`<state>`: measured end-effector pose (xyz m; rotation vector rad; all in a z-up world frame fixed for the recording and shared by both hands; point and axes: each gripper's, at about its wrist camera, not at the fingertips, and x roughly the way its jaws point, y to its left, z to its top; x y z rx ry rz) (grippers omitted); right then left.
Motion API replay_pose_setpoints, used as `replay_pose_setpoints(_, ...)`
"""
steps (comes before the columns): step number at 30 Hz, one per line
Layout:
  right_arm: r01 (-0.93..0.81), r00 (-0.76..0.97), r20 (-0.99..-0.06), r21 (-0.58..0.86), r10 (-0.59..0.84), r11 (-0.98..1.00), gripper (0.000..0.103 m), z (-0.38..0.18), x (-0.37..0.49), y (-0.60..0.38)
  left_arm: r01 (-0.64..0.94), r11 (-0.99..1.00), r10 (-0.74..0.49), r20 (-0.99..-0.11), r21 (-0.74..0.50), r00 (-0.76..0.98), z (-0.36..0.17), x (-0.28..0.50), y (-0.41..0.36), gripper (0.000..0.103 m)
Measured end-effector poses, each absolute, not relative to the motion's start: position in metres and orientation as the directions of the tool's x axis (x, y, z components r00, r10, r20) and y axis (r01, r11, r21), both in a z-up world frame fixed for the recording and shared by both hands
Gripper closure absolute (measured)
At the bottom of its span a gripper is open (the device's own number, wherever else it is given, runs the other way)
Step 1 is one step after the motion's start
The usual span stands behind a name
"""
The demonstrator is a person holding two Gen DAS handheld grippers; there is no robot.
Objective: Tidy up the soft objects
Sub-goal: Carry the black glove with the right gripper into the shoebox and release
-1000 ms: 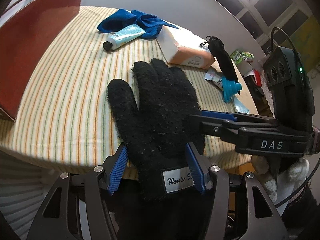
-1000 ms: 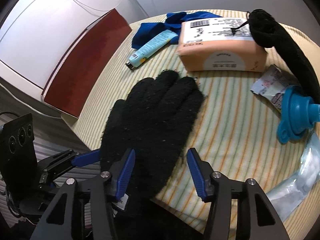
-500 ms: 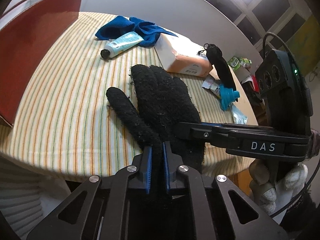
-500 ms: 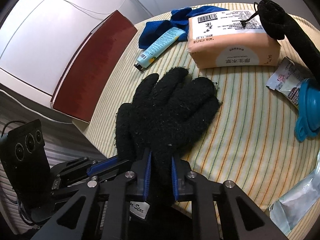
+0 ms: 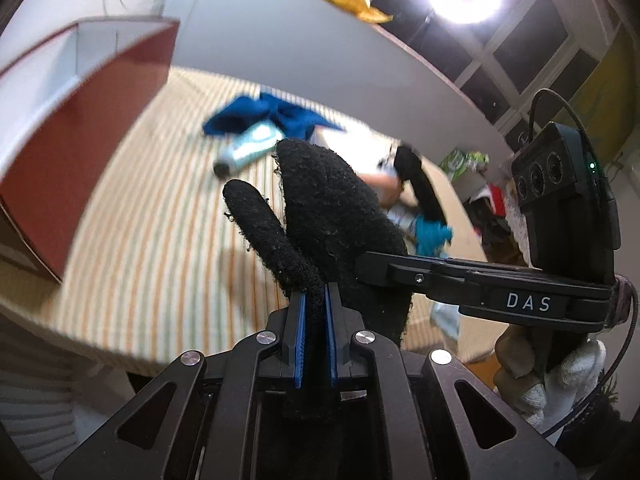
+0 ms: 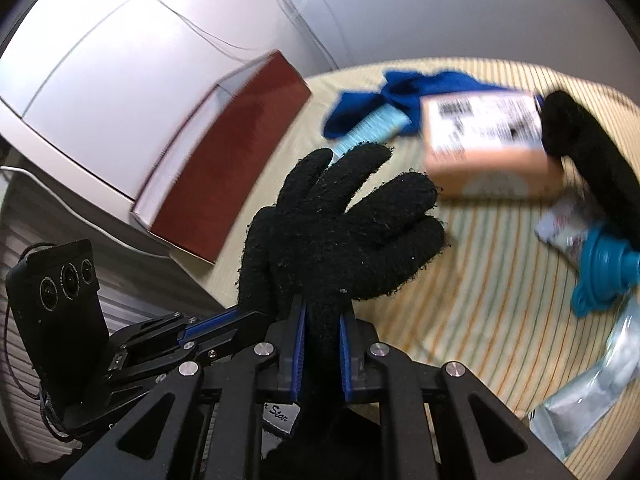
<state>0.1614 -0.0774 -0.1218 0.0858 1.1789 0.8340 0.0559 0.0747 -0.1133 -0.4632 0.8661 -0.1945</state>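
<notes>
A black knit glove (image 5: 328,216) hangs in the air above the striped tablecloth (image 5: 160,240), held at its wrist end by both grippers. My left gripper (image 5: 315,300) is shut on the glove near the thumb side. My right gripper (image 6: 322,312) has its blue pads pressed on the glove (image 6: 344,232) and its jaws are still closing. In the left wrist view the right gripper (image 5: 362,266) reaches in from the right. In the right wrist view the left gripper (image 6: 240,316) comes in from the lower left. A blue cloth (image 6: 404,84) lies at the table's far side.
A dark red box (image 6: 236,140) stands off the table's left edge. On the table lie a light blue tube (image 5: 248,146), an orange package (image 6: 484,144), a black rolled pouch (image 6: 592,148), a blue funnel (image 6: 604,272) and a clear plastic bag (image 6: 592,392). A white-gloved hand (image 5: 552,380) holds the right gripper.
Both grippers stood open around the flat glove's cuff, then closed on it. They have since risen, and the glove has lifted off the tablecloth.
</notes>
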Motion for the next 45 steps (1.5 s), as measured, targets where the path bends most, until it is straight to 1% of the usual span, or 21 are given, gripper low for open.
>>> replay_pose_setpoints(9,-0.629,0.155,-0.741,0.436,0.654,0.643,0.090,-0.075,0.164,-0.029,-0.045,0.894,-0.270,-0.617,-0.445,0.739,-0.068,0.045,0.118,0.096)
replay_pose_setpoints(14,-0.686,0.161,-0.716,0.413,0.679,0.599,0.090,-0.052,0.170,0.017,-0.097,0.913,-0.174,-0.592,-0.397,0.787,-0.048,0.041,0.151,0.096)
replay_pose_setpoints(23,-0.746,0.126,-0.680,0.415,0.722,0.521,0.090,-0.031,0.189,0.097,-0.208,0.931,-0.002,-0.571,-0.302,0.821,-0.025,0.041,0.203,0.096)
replay_pose_setpoints(29,-0.755,0.092,-0.685,0.425,0.722,0.499,0.090,-0.042,0.204,0.143,-0.275,0.927,0.079,-0.584,-0.255,0.808,-0.028,0.045,0.240,0.096)
replay_pose_setpoints(40,-0.759,0.068,-0.722,0.410,0.688,0.506,0.089,-0.075,0.222,0.181,-0.354,0.918,0.174,-0.622,-0.178,0.763,-0.041,0.060,0.255,0.096)
replay_pose_setpoints(41,-0.759,0.072,-0.726,0.404,0.683,0.510,0.087,-0.078,0.224,0.182,-0.358,0.919,0.181,-0.626,-0.167,0.758,-0.043,0.061,0.255,0.096)
replay_pose_setpoints(43,-0.763,0.085,-0.733,0.388,0.675,0.517,0.084,-0.078,0.224,0.182,-0.367,0.918,0.195,-0.635,-0.150,0.748,-0.045,0.060,0.255,0.096)
replay_pose_setpoints(44,-0.765,0.092,-0.736,0.379,0.670,0.521,0.076,-0.079,0.226,0.184,-0.372,0.918,0.205,-0.639,-0.138,0.742,-0.045,0.059,0.255,0.095)
replay_pose_setpoints(45,-0.765,0.100,-0.738,0.372,0.667,0.526,0.071,-0.080,0.227,0.184,-0.379,0.916,0.213,-0.641,-0.131,0.737,-0.045,0.056,0.256,0.095)
